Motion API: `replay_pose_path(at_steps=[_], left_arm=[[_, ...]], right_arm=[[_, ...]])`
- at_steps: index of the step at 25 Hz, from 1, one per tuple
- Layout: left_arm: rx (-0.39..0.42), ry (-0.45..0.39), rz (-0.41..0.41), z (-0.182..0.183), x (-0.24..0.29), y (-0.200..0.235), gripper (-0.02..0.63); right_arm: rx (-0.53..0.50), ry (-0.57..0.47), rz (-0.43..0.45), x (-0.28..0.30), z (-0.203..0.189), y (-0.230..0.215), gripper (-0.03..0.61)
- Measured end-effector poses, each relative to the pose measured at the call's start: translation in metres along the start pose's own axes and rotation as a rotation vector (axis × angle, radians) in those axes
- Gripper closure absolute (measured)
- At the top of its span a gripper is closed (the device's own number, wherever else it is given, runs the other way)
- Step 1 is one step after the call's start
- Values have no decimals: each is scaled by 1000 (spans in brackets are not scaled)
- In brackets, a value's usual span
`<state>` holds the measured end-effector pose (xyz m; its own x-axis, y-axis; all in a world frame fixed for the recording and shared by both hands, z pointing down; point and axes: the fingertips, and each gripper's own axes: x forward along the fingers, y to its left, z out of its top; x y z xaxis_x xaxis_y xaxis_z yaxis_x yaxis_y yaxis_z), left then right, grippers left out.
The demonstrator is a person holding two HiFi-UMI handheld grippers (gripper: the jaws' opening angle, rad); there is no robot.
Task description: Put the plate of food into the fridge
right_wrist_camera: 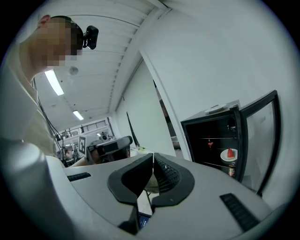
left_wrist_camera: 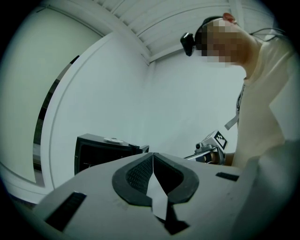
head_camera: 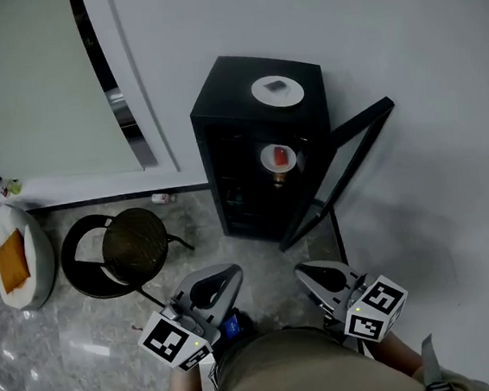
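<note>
A small black fridge (head_camera: 233, 83) stands against the wall with its glass door (head_camera: 346, 167) swung open to the right. On a shelf inside sits a white plate with a red piece of food (head_camera: 278, 157), also seen in the right gripper view as the plate (right_wrist_camera: 228, 155). A second plate (head_camera: 277, 90) rests on the fridge top. My left gripper (head_camera: 227, 275) and right gripper (head_camera: 310, 272) are held close to the person's body, well short of the fridge. Both are shut with nothing between the jaws: left gripper (left_wrist_camera: 153, 154), right gripper (right_wrist_camera: 153, 155).
A black round stool (head_camera: 132, 245) stands left of the fridge on the marble floor. A white bag with something orange (head_camera: 16, 258) lies at the far left. A can (right_wrist_camera: 229, 171) sits on the lower fridge shelf. The wall runs close on the right.
</note>
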<state>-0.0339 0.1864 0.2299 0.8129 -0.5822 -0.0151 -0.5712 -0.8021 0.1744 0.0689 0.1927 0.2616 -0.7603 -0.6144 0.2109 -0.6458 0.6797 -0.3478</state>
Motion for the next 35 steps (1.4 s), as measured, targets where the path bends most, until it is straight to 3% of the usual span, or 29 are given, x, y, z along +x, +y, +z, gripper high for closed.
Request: replay_pose_path(at_steps=[5,20,35], left_arm=[[-15,30,-35,-1,-10,21,603],[-52,47,-44,-3,-46,76,603],[-37,97,-51,-3,7,93,603]], right_arm=[[14,12,-56,23,2,0,557],[-27,50,-71,88,6,21,557],[16,68,-53,102,21,-34,557]])
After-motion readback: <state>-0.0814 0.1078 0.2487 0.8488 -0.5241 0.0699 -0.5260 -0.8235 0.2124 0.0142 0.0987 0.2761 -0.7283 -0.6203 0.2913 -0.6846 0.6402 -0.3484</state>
